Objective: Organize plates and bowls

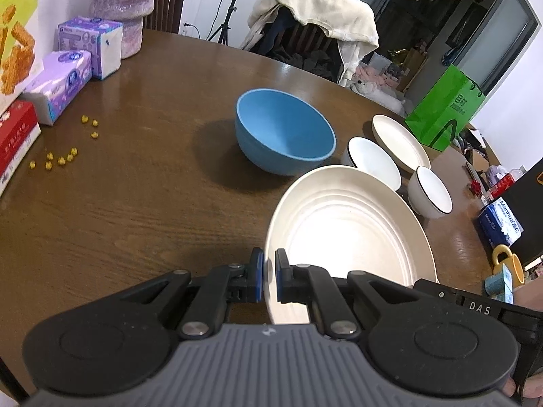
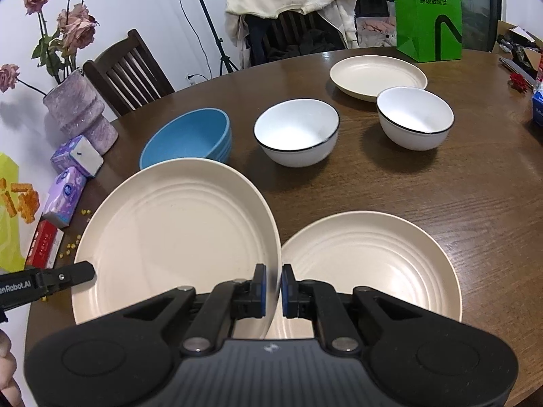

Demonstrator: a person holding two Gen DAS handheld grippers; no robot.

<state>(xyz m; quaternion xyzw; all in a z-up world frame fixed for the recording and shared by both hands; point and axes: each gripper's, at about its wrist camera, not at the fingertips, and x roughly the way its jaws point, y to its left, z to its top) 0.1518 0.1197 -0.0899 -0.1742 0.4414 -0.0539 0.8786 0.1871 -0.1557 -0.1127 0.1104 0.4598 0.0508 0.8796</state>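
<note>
Overall, a dark wooden table (image 2: 407, 183) holds plates, bowls.

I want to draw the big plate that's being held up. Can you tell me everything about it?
The round cream plastic-looking plate has raised rings inside, a plain rim and nothing on it. It is lifted and tilted above the brown wooden table. The right tongs are shut on its near right edge, and the left tongs pinch its left edge. It overlaps a second cream plate.

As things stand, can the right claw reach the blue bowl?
Probably not: the right claw is shut on the held cream plate, which lies across the way to the blue bowl.
</note>
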